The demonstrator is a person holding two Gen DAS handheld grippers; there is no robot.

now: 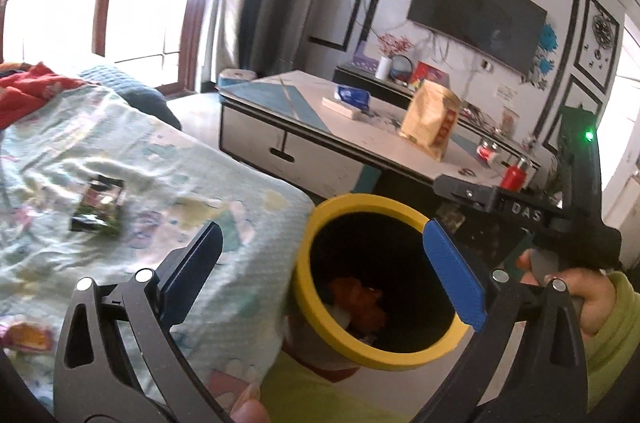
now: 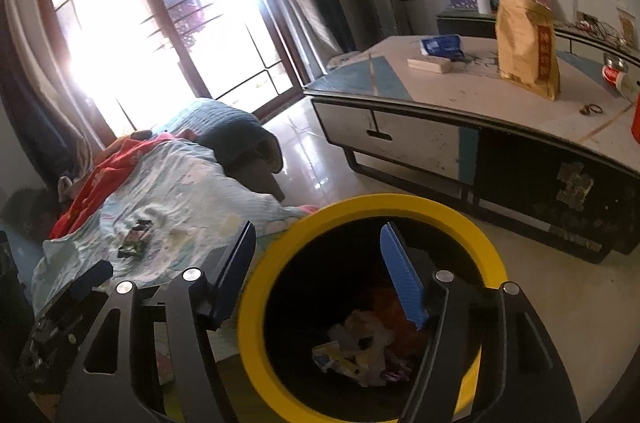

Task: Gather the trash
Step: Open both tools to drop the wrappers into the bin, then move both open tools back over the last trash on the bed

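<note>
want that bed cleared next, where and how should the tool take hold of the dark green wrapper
Take the wrapper across its narrow width near the middle, coming from above. It lies flat and alone on the sheet, so there is no raised edge to catch from the side; the fingers would have to press down either side of it and pinch. It looks thin and crinkled, so some sheet may come up too.

Counts, both views:
- 1 yellow-rimmed bin (image 2: pixel 256 303), several crumpled scraps inside, exact number unreadable
- 1 dark green wrapper (image 1: pixel 98 209) on the sheet
- 1 more bright wrapper (image 1: pixel 28 337) at the frame edge, blurred
- 1 low table (image 2: pixel 440 143) carrying: 1 tan paper bag (image 2: pixel 526 45), 1 blue pack (image 2: pixel 442 46), 1 flat white box (image 2: pixel 430 64), 1 red bottle (image 1: pixel 514 175)
- 1 wall TV (image 1: pixel 476 13)
- 1 white vase (image 1: pixel 383 68) of flowers
- 2 grippers, 2 fingers each
</note>
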